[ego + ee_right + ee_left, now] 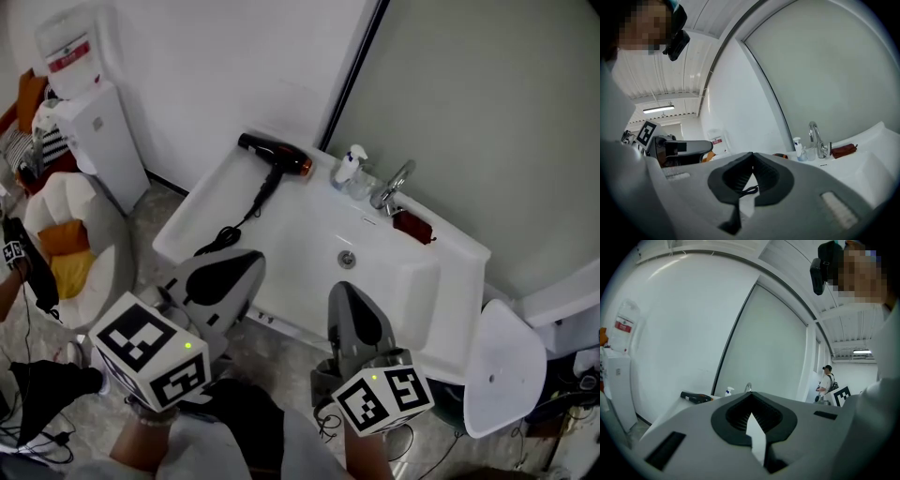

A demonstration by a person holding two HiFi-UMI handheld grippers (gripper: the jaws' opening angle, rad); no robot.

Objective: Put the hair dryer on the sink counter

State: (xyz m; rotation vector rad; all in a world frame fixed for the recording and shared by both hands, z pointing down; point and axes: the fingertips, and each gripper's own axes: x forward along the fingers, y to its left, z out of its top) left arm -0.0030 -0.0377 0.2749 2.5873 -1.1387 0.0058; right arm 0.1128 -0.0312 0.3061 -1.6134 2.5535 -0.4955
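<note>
The black hair dryer (274,155) with an orange-brown nozzle end lies on the white sink counter (211,197), left of the basin; its black cord (246,211) trails toward the front edge. The left gripper view shows the hair dryer (696,397) far off at the left. My left gripper (246,260) hangs shut and empty at the counter's front edge. My right gripper (344,291) is shut and empty too, over the front rim of the basin (394,281). In the right gripper view a loop of the cord (749,190) shows below the closed jaws.
A chrome faucet (394,183), a white spray bottle (349,166) and a dark red pouch (412,226) stand behind the basin. A water dispenser (89,122) and a cushioned chair (66,234) are at the left, a white round lid (506,366) at the right. A person (828,380) stands far off.
</note>
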